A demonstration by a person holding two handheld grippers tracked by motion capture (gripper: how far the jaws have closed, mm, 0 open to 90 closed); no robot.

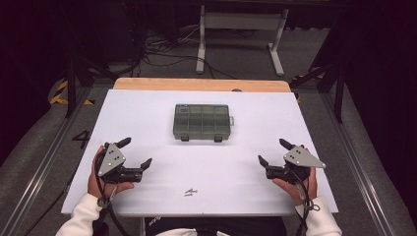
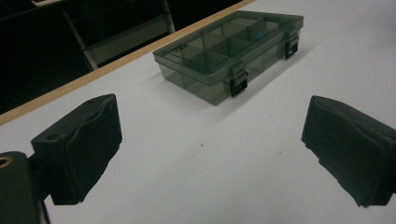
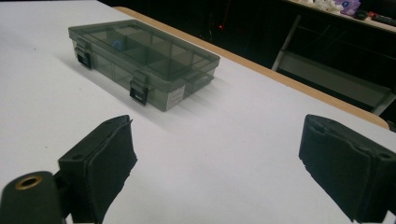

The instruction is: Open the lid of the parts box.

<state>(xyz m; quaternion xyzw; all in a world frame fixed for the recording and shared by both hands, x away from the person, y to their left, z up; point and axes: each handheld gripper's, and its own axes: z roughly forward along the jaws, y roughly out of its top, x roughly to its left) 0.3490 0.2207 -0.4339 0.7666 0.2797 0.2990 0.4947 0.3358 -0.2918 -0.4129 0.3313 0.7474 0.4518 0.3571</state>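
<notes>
Your box sits mid-frame, long axis across, seemingly equally far from your left gripper and right gripper, both wide open and empty.

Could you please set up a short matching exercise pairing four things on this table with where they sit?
Things:
1. compartment box
2. small screws
3. left gripper
4. right gripper

Places:
A. near edge, middle of the table
B. right side, jaws open
C. table centre, lid latched shut
D. left side, jaws open

Pairs: 1-C, 2-A, 3-D, 4-B.
</notes>
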